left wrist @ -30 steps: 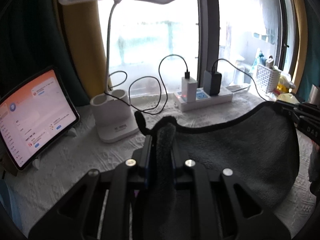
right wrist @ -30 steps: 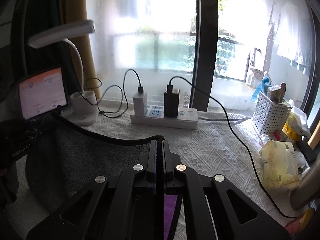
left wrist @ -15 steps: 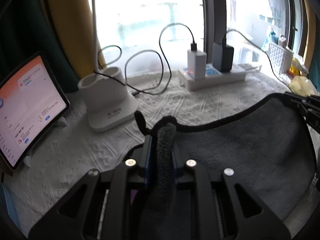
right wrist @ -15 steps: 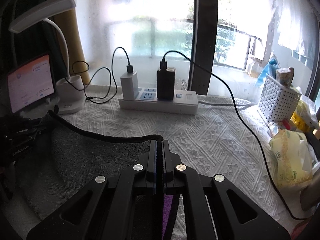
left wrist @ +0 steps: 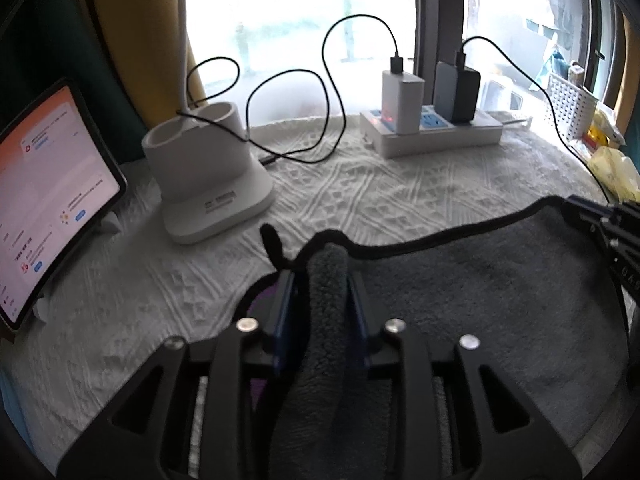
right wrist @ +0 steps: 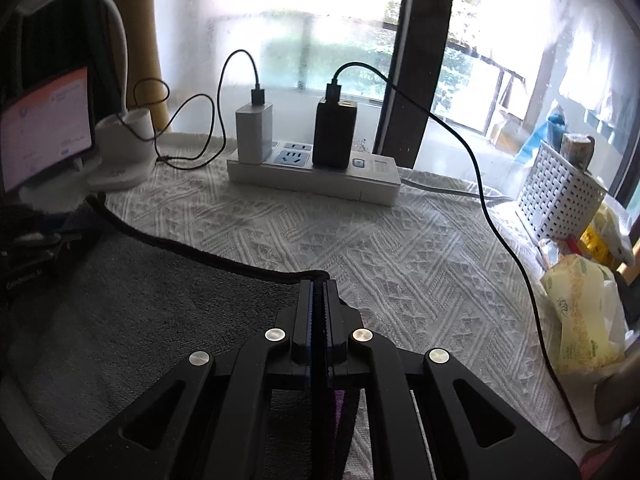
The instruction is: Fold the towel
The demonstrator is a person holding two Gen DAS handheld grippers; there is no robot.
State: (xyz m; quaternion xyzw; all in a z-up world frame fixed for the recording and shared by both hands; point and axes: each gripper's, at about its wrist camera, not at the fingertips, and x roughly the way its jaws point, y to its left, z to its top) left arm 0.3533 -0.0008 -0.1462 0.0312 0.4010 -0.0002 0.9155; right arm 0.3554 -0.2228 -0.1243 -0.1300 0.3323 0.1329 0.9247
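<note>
So the fold looks only partly done, as far as can be judged. The grey towel (left wrist: 472, 292) is spread on the white textured tablecloth (left wrist: 400, 196) on the near side of the power strip (right wrist: 312, 172), and its black-trimmed far edge is held up at both corners, sagging a bit between them. Whether a layer is already folded underneath can't be told. What's probably left: that edge gets laid down, released, and any further folds made.

The left gripper (left wrist: 320, 276) is pinched onto a bunched roll of towel at the corner closest to the lamp base (left wrist: 208, 188), with fabric filling the narrow gap between the fingers. The right gripper (right wrist: 316, 292) is closed almost completely, only a thin layer of the towel's other corner trapped in it, roughly in line with the power strip. Both are pointed toward the window and held low over the cloth, fairly level.

The tablet (left wrist: 44, 200) is propped just beyond the lamp base, and a white basket (right wrist: 560, 196) is seen well off to the strip's other side.
</note>
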